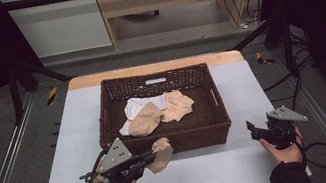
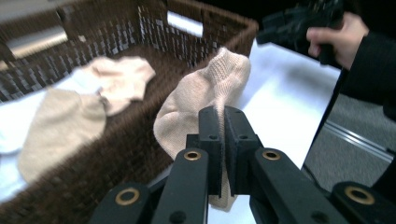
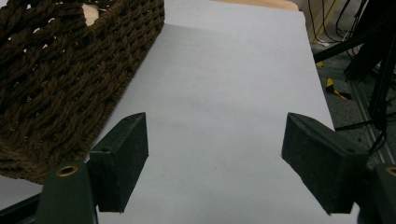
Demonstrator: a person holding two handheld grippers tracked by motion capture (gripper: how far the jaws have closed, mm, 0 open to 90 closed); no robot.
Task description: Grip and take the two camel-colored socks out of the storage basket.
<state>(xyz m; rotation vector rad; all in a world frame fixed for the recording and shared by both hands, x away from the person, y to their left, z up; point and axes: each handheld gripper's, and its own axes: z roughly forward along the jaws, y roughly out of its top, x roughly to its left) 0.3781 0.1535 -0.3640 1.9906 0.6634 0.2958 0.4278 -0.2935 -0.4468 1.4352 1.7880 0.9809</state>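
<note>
between the clenched jaws of the left hand-held gripper [image 2: 223, 122] hangs a beige sock [image 2: 205, 93], just outside the near wall of the wicker basket [image 1: 115, 91]. off to its right, the right hand-held gripper [image 3: 215, 154] is released over bare counter [image 3: 224, 84].

The wicker basket [image 1: 167, 141] sits at frame center on the table [image 1: 242, 92]; three socks [image 1: 145, 120] lie inside, a fourth sock [image 1: 163, 153] hangs before its front wall.
</note>
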